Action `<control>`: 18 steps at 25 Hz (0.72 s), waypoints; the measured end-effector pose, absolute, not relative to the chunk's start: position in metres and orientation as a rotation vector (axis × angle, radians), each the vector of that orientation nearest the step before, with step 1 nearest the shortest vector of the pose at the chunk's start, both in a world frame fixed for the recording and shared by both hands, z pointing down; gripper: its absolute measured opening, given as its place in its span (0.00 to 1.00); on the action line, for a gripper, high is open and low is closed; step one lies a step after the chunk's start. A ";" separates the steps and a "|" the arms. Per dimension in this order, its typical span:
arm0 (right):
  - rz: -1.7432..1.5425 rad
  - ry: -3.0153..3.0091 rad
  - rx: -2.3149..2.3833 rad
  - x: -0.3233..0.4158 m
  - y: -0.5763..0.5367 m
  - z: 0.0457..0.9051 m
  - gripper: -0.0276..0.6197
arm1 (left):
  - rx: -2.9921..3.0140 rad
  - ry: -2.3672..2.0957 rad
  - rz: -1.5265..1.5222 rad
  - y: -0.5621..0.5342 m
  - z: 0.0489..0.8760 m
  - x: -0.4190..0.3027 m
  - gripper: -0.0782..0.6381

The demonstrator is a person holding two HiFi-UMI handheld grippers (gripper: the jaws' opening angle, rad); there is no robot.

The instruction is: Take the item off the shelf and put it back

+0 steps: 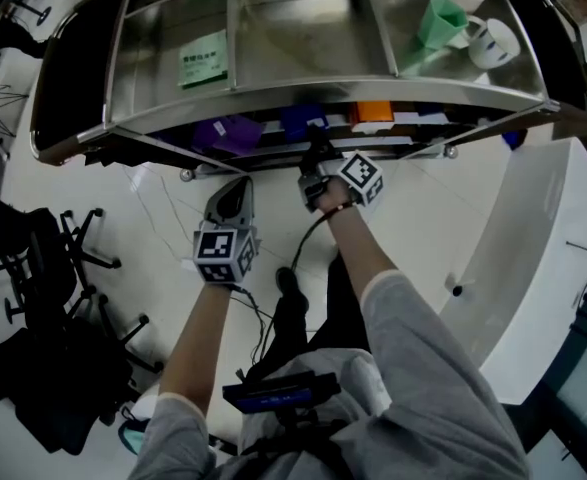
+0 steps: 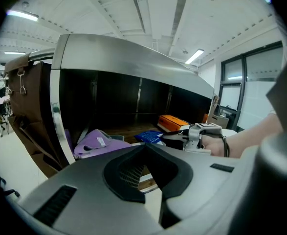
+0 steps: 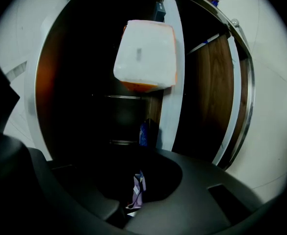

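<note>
A: Where's the right gripper?

B: At the front edge of the lower shelf. Its fingers are pressed together and nothing is caught between them.

A: And the goods?

B: All lying on that shelf, none lifted. The blue pack sits just ahead of the right fingertips. I can't tell from here whether they touch it. The orange box is off to the right of those tips and deeper in. The purple pouch is well off to their left.

A: The other hand?

B: The left gripper hangs outside the cart, short of the shelf edge. Its fingers are clenched on nothing. The purple pouch is ahead of those tips and a little left, well apart from them. The right gripper is out to their right.

A: Anything above?

B: The upper shelf runs over both sets of tips. A green cup stands on it, far right.
</note>
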State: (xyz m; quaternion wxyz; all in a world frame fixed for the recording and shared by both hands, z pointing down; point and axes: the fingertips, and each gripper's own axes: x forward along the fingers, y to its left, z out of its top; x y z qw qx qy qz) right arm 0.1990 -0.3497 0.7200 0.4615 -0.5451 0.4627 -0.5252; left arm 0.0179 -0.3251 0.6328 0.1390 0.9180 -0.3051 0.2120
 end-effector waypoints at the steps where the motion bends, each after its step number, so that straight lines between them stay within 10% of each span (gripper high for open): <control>1: -1.306 1.120 -1.354 0.199 -0.350 0.723 0.06 | 2.648 -0.883 0.618 -0.325 0.634 0.018 0.12; 14: -1.362 1.003 -1.384 0.202 -0.357 0.742 0.07 | 2.607 -0.909 0.641 -0.326 0.648 0.011 0.12; 18: -1.336 1.019 -1.383 0.204 -0.361 0.737 0.35 | 2.602 -0.916 0.636 -0.326 0.647 0.011 0.12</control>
